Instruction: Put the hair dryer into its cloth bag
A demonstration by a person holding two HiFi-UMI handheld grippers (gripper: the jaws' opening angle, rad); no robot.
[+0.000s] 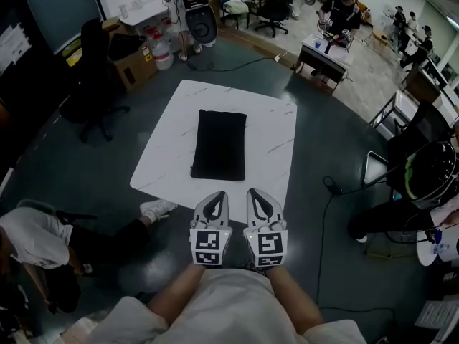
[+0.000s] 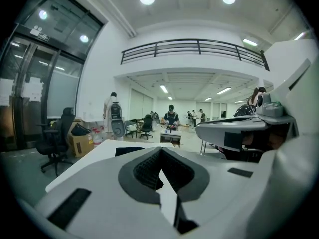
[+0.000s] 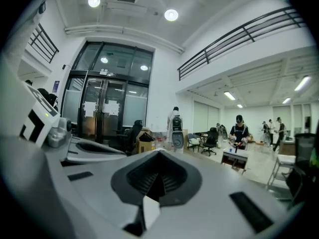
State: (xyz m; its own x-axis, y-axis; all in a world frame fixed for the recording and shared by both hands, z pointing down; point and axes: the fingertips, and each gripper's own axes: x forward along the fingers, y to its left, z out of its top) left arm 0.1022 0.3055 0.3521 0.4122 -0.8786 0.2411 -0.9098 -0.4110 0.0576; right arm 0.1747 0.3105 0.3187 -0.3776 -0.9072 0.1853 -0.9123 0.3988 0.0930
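Hovering empty, left gripper (image 1: 217,199) and right gripper (image 1: 257,196) both fully closed

White table (image 1: 276,131) sits mid-floor. Off its left side there's a black office chair (image 1: 95,84), a cardboard box (image 1: 133,67) past its far-left corner, and someone's white sneaker (image 1: 158,208) just by its near-left corner.

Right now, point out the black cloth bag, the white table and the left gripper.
black cloth bag (image 1: 219,144): head view, centre of its fabric.
white table (image 1: 169,156): head view, bare top left of the bag.
left gripper (image 1: 217,198): head view, tips of its shut jaws.
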